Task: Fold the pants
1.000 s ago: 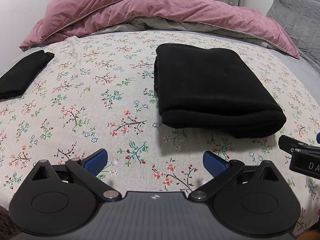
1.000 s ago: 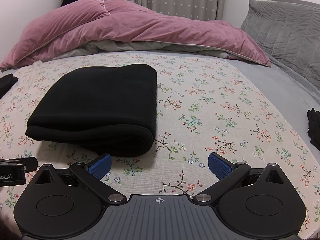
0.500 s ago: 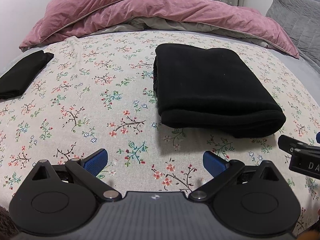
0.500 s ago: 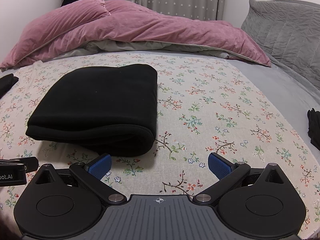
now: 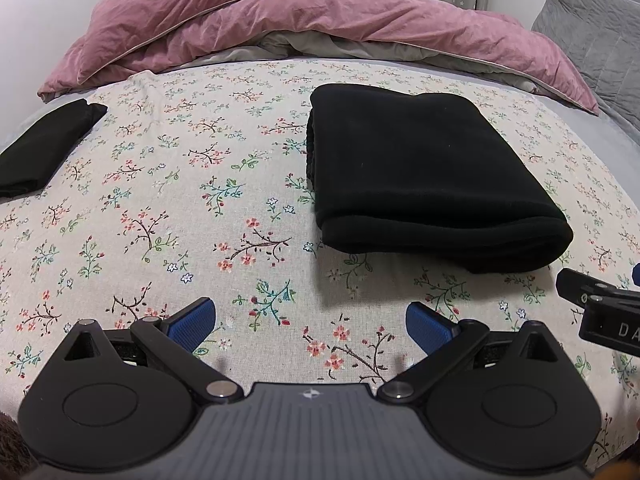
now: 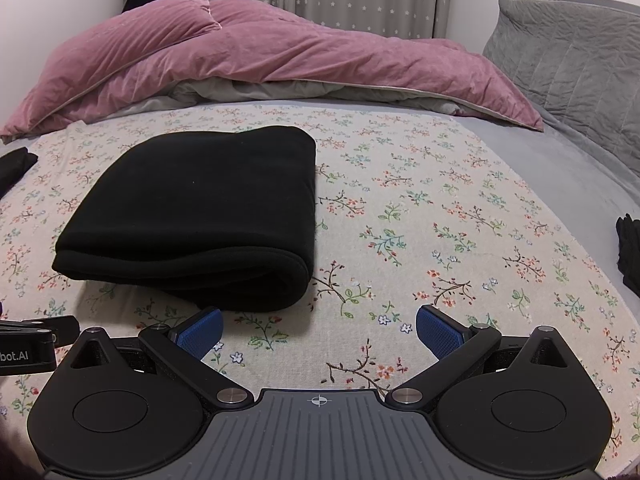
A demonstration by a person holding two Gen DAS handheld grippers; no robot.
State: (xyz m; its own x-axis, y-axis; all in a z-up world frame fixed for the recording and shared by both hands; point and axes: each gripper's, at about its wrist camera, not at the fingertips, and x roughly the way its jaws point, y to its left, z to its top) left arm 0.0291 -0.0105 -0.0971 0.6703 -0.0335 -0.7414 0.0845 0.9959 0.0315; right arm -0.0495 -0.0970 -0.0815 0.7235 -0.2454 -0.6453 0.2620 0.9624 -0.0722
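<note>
**Both grippers hanging low and empty in front of the folded pants**

The left gripper (image 5: 310,322) is hovering low over the floral sheet (image 5: 168,216), pointing forward along the bed, its blue-padded fingers (image 5: 192,324) spread wide and gripping nothing; only printed cloth is showing between them. The right gripper (image 6: 318,326) is sitting level in the same pose just beside it, jaws likewise released, with bare sheet in the gap. Each is showing at the edge of the other's view: the right gripper's black body is poking in at the right of the left wrist view, and the left gripper's body is appearing at the left edge of the right wrist view.

Just ahead, the black pants (image 5: 424,176) are lying as a thick folded bundle flat on the sheet, rounded fold facing the grippers. They are sitting ahead and to the right of the left jaws, and ahead and to the left of the right jaws, the fold's near corner coming close to the right gripper's left finger (image 6: 200,330) without touching.

Farther off to the left, a second dark folded garment (image 5: 44,148) is resting at the sheet's edge. Beyond everything, a crumpled pink duvet (image 6: 256,60) is lying heaped across the bed, a grey quilted pillow (image 6: 572,48) standing to the far right.
</note>
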